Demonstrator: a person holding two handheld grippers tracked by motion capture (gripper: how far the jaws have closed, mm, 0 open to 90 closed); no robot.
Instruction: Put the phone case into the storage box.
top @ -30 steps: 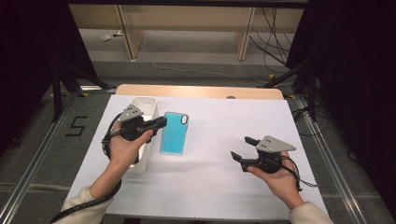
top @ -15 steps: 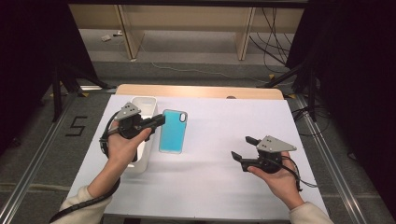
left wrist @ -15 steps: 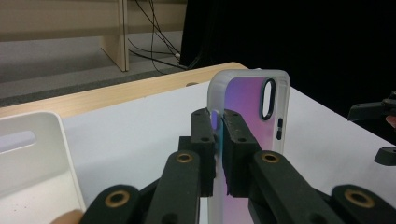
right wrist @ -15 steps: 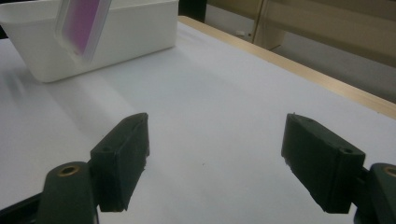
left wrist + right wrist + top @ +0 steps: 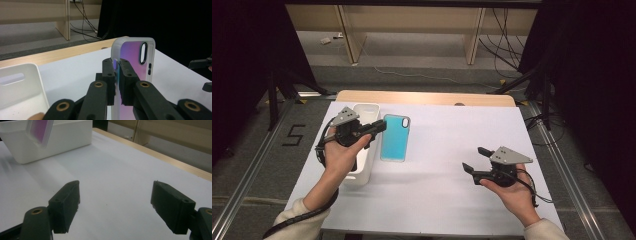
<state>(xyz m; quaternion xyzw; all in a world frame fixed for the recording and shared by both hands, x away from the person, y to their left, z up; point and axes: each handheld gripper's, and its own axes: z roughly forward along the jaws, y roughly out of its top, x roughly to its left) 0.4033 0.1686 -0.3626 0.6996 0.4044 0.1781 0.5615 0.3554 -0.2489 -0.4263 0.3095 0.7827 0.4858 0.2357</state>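
Left tool: its two black pads are clamped on the long edge of a phone case, with the case wall pinched between them. In the left gripper view the case stands on edge beyond the pads, its camera cutout at the top, its back showing purple to teal with a clear rim. From above, the same case shows as a teal slab just to the right of the tool's tip, over the white desk.

A white bin sits directly under and beside the left tool, its near wall against the left hand.

Right tool: jaws spread wide, nothing between them, bare desk surface in the gap. It is held in the right hand, well apart from the case and bin, which lie off beyond its left jaw.
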